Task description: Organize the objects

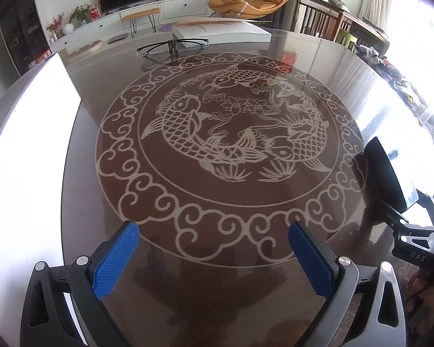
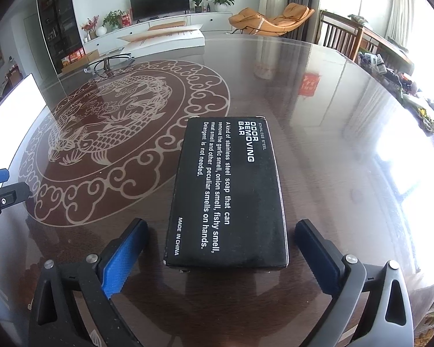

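Glass covers the dark round dining table you are working on, with a pale carp-and-cloud medallion showing under it and a living room with a television cabinet beyond.

Start at your right gripper. Its blue-padded fingers stand wide apart, and a strip of table is visible between each pad and the box, so nothing is clamped. No earlier picture is given, so treat the grip as released.

The black rectangular cardboard box, printed "Odor Removing Bar" in white, lies flat on the glass directly between those fingers. Its near end sits level with the fingertips; its length runs away from you, in line with the gripper. That alignment suggests the box has been laid in its intended spot, just beside the rim of the medallion, partly overlapping the cloud border.

Your left gripper is also spread open and empty, pointing down at the medallion. In its view the box appears at the right edge, well apart from its fingers.

A flat white sheet-like object lies at the table's left side; its nature cannot be determined.
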